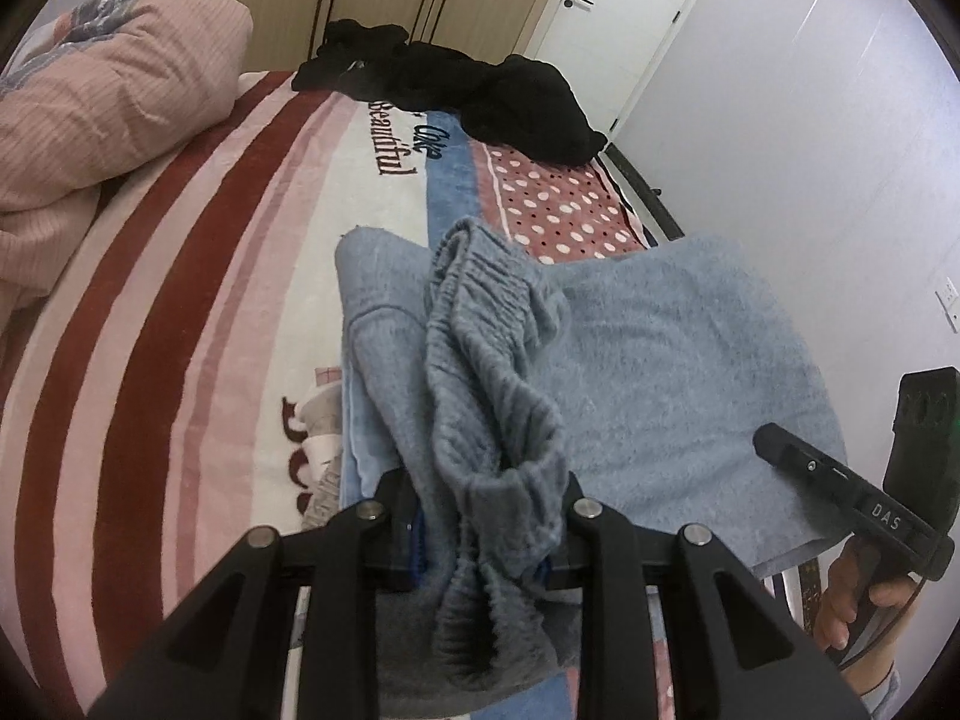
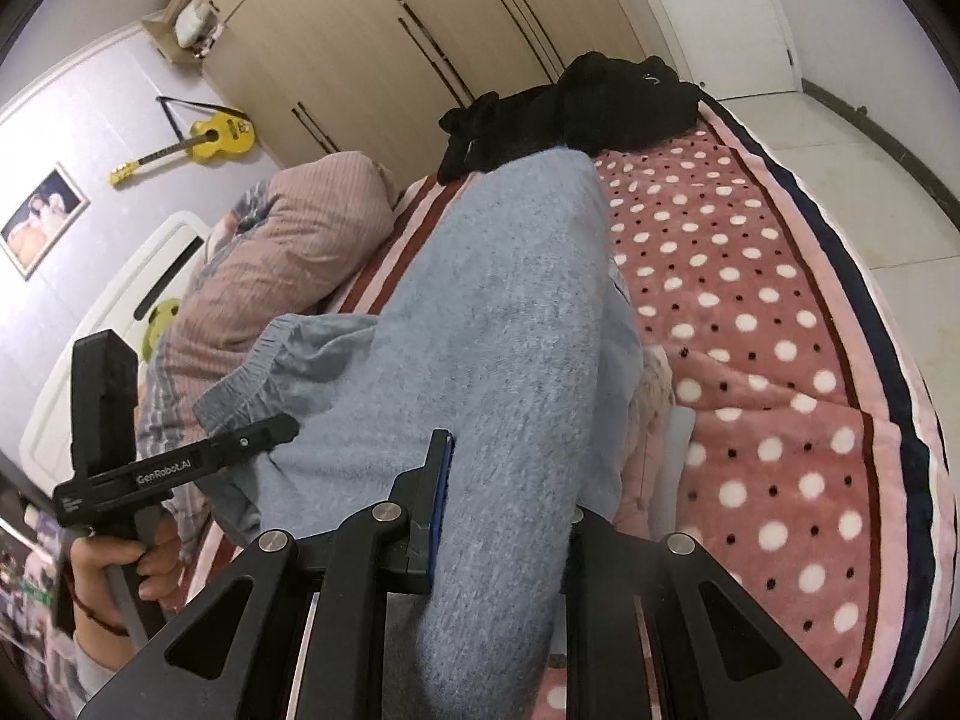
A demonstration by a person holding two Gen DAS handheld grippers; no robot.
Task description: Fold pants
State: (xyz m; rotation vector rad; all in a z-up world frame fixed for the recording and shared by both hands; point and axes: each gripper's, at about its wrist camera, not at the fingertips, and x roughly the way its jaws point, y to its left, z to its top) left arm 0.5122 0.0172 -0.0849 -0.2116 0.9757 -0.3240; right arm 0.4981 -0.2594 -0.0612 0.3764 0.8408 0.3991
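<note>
Grey-blue fleece pants (image 1: 660, 360) are held above the bed, stretched between both grippers. My left gripper (image 1: 486, 534) is shut on the bunched elastic waistband (image 1: 480, 324), which hangs through its jaws. My right gripper (image 2: 504, 516) is shut on the side of the pants (image 2: 492, 312), whose fabric runs up and away from it toward the far end of the bed. The right gripper also shows at the right edge of the left wrist view (image 1: 840, 480), and the left gripper at the left of the right wrist view (image 2: 180, 468).
The bed carries a striped and polka-dot blanket (image 2: 750, 324). A pink quilt (image 1: 102, 120) is heaped at the head end. Black clothes (image 1: 480, 90) lie at the far end. Wardrobes (image 2: 372, 36), a white door (image 1: 624, 18) and a yellow guitar (image 2: 204, 138) stand around.
</note>
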